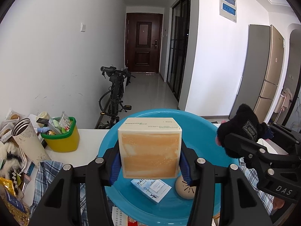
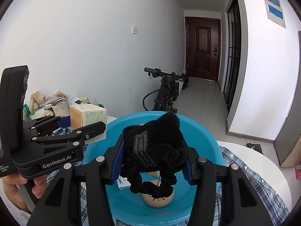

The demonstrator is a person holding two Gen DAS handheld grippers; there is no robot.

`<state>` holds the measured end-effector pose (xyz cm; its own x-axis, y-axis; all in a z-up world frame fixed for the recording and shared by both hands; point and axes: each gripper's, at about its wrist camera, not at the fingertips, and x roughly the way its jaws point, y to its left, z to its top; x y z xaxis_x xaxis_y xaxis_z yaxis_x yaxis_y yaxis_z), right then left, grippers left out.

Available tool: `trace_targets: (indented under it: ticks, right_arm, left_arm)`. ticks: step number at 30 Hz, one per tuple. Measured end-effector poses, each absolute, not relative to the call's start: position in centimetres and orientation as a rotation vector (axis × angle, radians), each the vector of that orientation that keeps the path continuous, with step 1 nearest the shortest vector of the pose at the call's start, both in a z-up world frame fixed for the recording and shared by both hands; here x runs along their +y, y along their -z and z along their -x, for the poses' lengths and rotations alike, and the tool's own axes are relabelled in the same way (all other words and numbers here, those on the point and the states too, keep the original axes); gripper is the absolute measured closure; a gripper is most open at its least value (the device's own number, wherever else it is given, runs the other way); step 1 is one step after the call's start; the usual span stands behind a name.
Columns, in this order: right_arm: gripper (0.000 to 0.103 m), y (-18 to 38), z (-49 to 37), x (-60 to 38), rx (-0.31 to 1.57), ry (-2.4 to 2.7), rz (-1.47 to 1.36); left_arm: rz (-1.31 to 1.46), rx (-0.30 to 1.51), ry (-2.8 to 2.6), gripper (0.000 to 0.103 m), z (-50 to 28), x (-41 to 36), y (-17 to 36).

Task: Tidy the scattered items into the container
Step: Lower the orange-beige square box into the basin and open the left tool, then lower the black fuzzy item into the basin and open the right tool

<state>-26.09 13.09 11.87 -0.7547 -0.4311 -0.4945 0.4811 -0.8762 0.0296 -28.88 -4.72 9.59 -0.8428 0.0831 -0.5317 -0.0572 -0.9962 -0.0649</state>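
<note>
Two handheld black grippers are raised over a round blue plastic basin, each carrying one item. The left gripper has its blue-padded jaws pinching the sides of a cube-shaped cardboard box with an orange front face and cream top; the box is held upright above the basin's interior, clear of its floor. The right gripper has its jaws pressed against a fluffy black fabric item with a "HAND MADE" label, from which a black ruffled loop hangs down towards the basin floor; whether the loop touches anything below cannot be told. In the left wrist view the right gripper appears at the basin's right rim, with the black item held above that rim.

On the basin floor lie a small pale blue printed carton and, just beside it, a round beige object with black dash marks.

The basin rests on a blue-and-white checked cloth spread over a white tabletop. To the left on the tabletop stand a yellow tub with a green rim, filled with small articles, and a tilted open patterned metal flask. A black bicycle stands against the white wall beyond.
</note>
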Motion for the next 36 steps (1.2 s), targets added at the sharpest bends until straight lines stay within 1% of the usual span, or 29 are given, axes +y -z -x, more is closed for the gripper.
trace_targets:
  ticks: [1, 2, 4, 11, 23, 36]
  right_arm:
    - [0.052, -11.9, 26.1, 13.1, 0.138, 2.554, -0.686]
    - [0.052, -11.9, 26.0, 13.1, 0.141, 2.554, -0.684]
    - [0.052, -12.0, 25.9, 13.2, 0.138, 2.554, -0.677]
    - [0.052, -12.1, 25.8, 13.2, 0.135, 2.554, -0.672]
    - [0.052, -12.0, 25.7, 13.3, 0.136, 2.551, -0.676]
    - [0.052, -12.0, 25.7, 13.3, 0.134, 2.549, -0.674]
  left_arm:
    - [0.869, -0.084, -2.947, 0.022, 29.0, -4.9, -9.5]
    - [0.882, -0.1, -2.952, 0.0, 29.1, -5.1, -9.4]
    - [0.884, -0.105, -2.973, 0.0, 29.2, -5.4, -9.4]
    - [0.884, -0.017, -3.019, 0.0, 29.0, -5.2, -9.3]
    - [0.89, -0.051, -3.021, 0.0, 28.9, -6.0, -9.5]
    - [0.891, -0.029, -3.024, 0.0, 28.7, -5.7, -9.6]
